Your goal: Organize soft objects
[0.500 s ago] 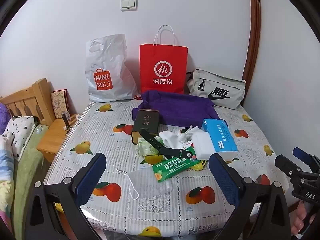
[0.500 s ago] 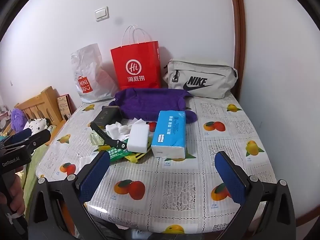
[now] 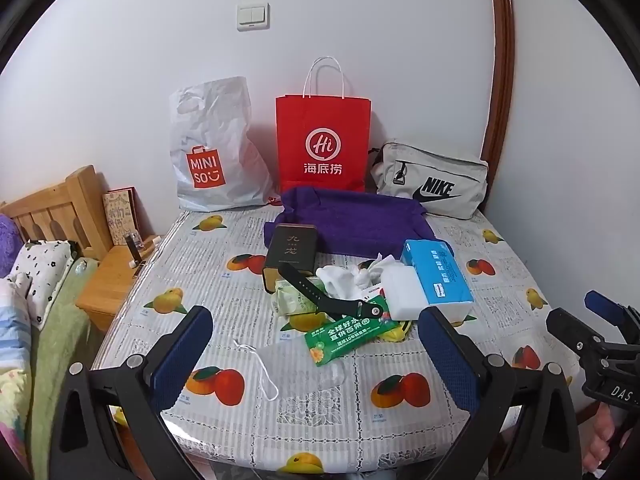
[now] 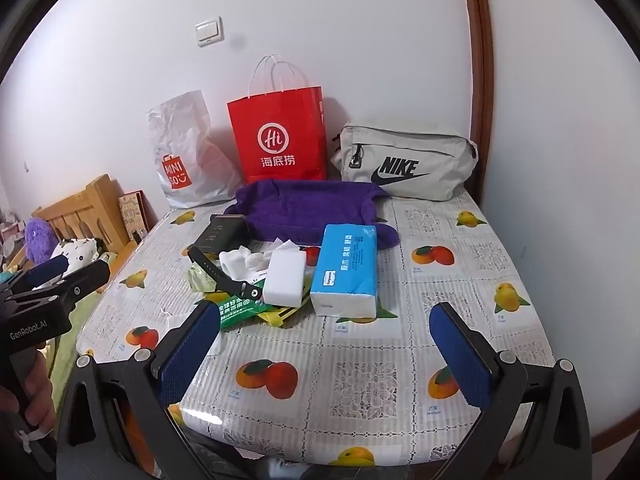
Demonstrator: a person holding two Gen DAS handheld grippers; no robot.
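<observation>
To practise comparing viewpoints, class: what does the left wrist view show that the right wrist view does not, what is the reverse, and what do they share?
Only the left wrist view shows the left gripper head-on with open jaws, the white string loop on the tablecloth, and the wooden nightstand.

Only the right wrist view shows the right gripper head-on, open, and the purple fuzzy toy by the headboard.

Both show the red paper bag, white plastic bag, grey pouch, purple cloth, blue tissue pack and white sponge.
</observation>
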